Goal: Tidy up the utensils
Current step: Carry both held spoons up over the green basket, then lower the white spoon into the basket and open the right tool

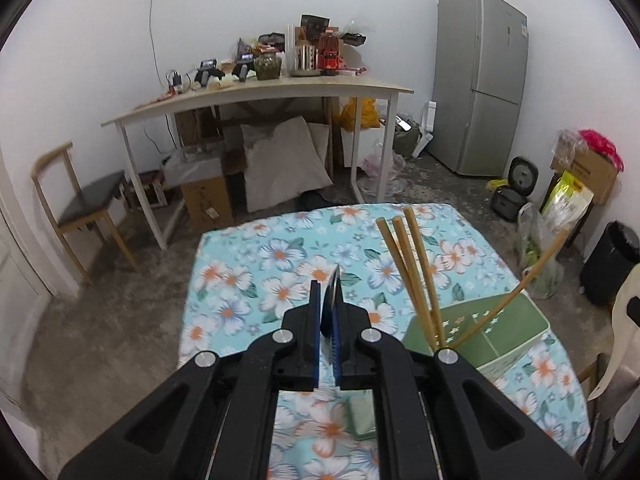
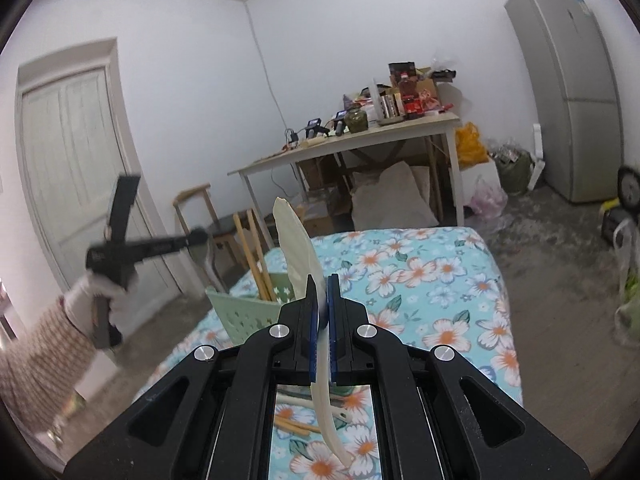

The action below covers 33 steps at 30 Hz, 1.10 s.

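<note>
We are holding two utensils at once, both lifted above the table with its floral cloth. In our left gripper a metal spoon is sitting edge-on, its rounded bowl poking up past the blue pads while the fingers are pinching it from both sides. In our right gripper a cream-coloured rice paddle is standing nearly upright, its broad blade rising above the fingertips and its handle curving down behind them; here too the fingers are pressing together on the utensil. Just to the right of the spoon, in the left wrist view, the green utensil holder is resting on the cloth near the table's right edge, and several bamboo chopsticks are leaning out of its near compartment, fanning upward. In the right wrist view the same holder is showing to the left of the paddle, with the left gripper blurred in a white-gloved hand beyond it. Farther off we are seeing a wooden desk crowded with jars and boxes, a chair at the wall, and a grey refrigerator in the corner.
</note>
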### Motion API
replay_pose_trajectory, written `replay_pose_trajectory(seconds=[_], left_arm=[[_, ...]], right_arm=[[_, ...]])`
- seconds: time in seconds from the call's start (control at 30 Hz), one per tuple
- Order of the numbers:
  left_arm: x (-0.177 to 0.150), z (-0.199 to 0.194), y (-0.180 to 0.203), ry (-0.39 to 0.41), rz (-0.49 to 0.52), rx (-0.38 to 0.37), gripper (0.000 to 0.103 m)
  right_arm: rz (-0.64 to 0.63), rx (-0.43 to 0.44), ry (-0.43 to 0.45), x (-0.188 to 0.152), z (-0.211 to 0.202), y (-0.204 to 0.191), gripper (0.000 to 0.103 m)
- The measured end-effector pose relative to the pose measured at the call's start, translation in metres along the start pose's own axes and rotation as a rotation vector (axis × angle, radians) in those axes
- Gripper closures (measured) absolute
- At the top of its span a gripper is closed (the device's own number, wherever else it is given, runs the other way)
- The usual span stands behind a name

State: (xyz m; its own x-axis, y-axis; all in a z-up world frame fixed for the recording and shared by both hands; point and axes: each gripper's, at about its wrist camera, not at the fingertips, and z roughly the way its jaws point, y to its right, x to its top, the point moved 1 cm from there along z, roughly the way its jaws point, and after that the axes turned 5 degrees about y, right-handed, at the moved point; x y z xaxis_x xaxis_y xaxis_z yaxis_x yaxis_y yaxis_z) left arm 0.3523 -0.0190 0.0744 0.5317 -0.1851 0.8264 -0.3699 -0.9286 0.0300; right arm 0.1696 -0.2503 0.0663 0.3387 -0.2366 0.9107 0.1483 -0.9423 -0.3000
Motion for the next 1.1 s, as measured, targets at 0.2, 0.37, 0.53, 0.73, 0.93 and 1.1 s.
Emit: replay_pose_trajectory(seconds=[0.2, 0.37, 0.53, 0.73, 0.93, 1.1], left_arm=[[-0.003, 0.004, 0.002, -0.005, -0.033, -0.030, 0.095], [-0.002, -0.003, 0.004, 0.019, -0.053, -0.044, 0.086], [-0.005, -0.016, 0.000, 0.051, -0.085, -0.059, 0.085], [-0.008, -0.020, -0.008, 0.086, -0.099, -0.061, 0.084], [0.006, 0.037, -0.025, 0.010, -0.192, -0.031, 0.081], [-0.026, 0.054, -0.027, -0.056, -0.250, -0.092, 0.081]], right_arm=[[0.103, 0.051, 0.029, 0.012, 0.004, 0.016, 0.100], [0.190, 0.090, 0.054, 0.019, 0.011, 0.026, 0.100], [0.293, 0.125, 0.104, 0.029, 0.020, 0.042, 0.100], [0.358, 0.160, 0.116, 0.040, 0.037, 0.049, 0.100], [0.374, 0.146, 0.112, 0.040, 0.039, 0.052, 0.100], [0.410, 0.128, 0.147, 0.043, 0.032, 0.067, 0.100]])
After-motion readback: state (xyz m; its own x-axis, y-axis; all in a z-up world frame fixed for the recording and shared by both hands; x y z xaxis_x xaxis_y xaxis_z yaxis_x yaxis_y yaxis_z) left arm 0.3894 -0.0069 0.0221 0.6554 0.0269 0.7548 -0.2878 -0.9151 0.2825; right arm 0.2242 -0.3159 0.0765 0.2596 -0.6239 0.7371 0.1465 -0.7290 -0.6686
